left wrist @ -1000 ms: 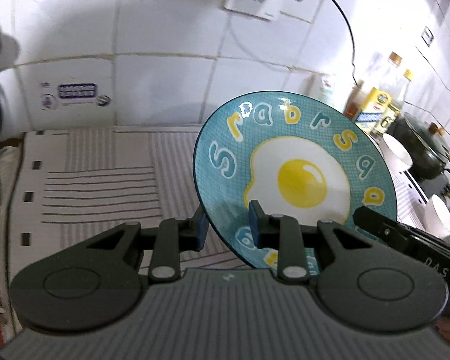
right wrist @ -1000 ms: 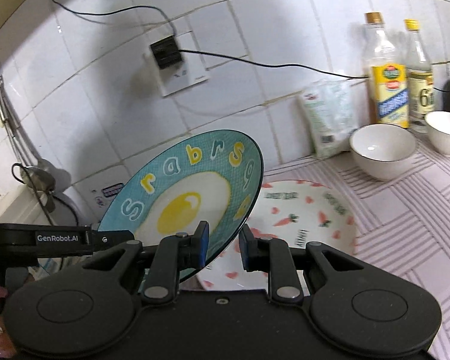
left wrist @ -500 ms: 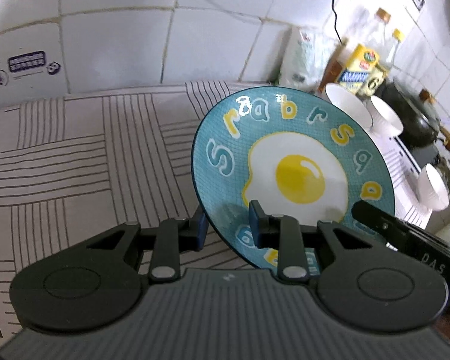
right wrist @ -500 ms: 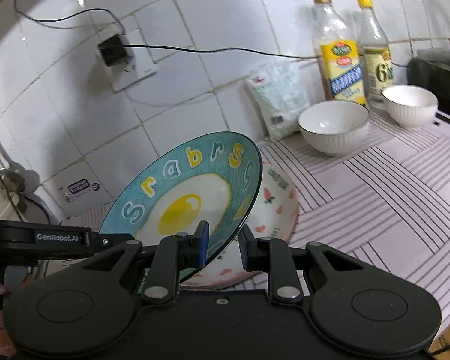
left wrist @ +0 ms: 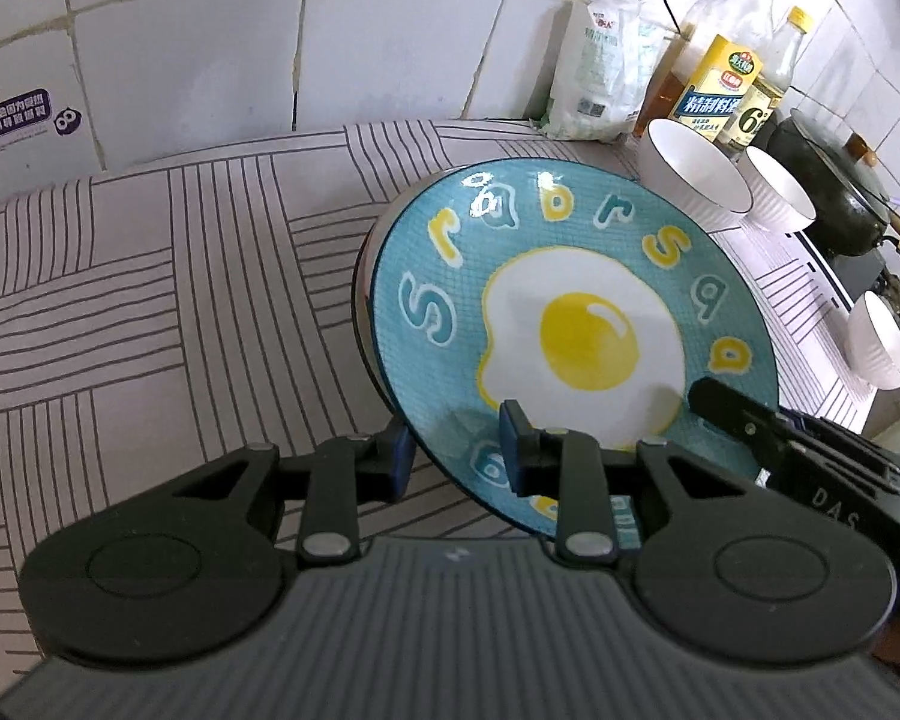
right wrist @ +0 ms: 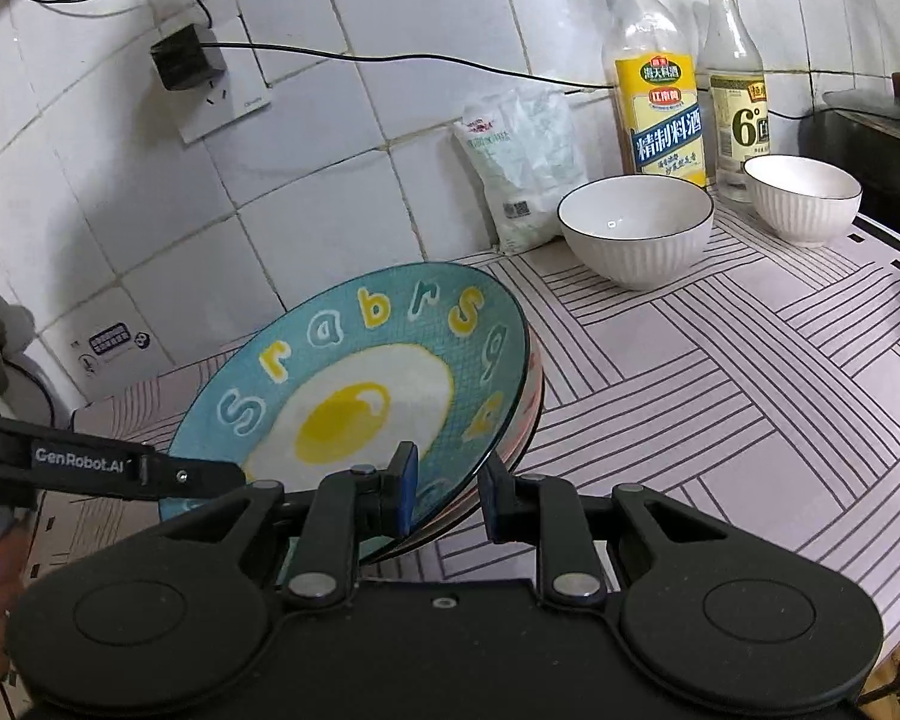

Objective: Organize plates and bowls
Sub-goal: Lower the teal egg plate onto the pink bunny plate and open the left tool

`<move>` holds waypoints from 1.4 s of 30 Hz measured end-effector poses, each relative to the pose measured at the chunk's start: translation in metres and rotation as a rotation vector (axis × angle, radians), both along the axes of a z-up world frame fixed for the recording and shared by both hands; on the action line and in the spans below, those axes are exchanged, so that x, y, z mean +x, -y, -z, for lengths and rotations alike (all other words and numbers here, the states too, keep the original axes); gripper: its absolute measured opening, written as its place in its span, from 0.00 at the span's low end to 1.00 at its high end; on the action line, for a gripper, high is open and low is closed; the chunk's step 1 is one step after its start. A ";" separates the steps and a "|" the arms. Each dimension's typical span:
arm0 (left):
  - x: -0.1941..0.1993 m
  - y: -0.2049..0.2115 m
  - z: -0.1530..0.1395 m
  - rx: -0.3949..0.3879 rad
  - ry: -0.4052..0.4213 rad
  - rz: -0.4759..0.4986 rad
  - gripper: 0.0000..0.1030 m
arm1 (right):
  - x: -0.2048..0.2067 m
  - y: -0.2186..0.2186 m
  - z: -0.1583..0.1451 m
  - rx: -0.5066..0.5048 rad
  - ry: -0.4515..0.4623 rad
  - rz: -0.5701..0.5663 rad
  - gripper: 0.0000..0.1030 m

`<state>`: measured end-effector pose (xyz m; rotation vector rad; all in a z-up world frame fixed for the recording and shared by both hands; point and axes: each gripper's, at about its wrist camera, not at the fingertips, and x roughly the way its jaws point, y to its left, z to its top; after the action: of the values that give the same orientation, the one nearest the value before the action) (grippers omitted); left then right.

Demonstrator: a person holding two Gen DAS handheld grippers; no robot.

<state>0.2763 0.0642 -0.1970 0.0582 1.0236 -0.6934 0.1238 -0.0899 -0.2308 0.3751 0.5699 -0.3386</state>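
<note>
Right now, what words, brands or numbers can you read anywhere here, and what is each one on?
"Srabrsa", then more letters hidden: rim of the blue egg plate.
"GenRobot.AI": left tool, its arm in the right view.
"DAS", cut off: right tool, seen in the left view.
"精制料酒": yellow-label bottle.
"6°": clear bottle.
Wall sticker, white bag: print too small.

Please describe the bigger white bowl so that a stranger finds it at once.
Look along the tiled wall to the two bottles. In front of the yellow-labelled bottle stands the bigger white bowl. Unlike the smaller bowl beside it, its rim has a thin dark line.
</note>
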 end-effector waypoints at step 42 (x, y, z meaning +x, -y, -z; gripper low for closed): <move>0.003 0.038 -0.024 0.181 -0.184 -0.075 0.29 | 0.011 0.009 -0.021 -0.199 -0.127 -0.069 0.35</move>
<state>0.2789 0.0263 -0.1731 0.1144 1.2580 -0.5430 0.1346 -0.0989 -0.2094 0.1423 0.6653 -0.3505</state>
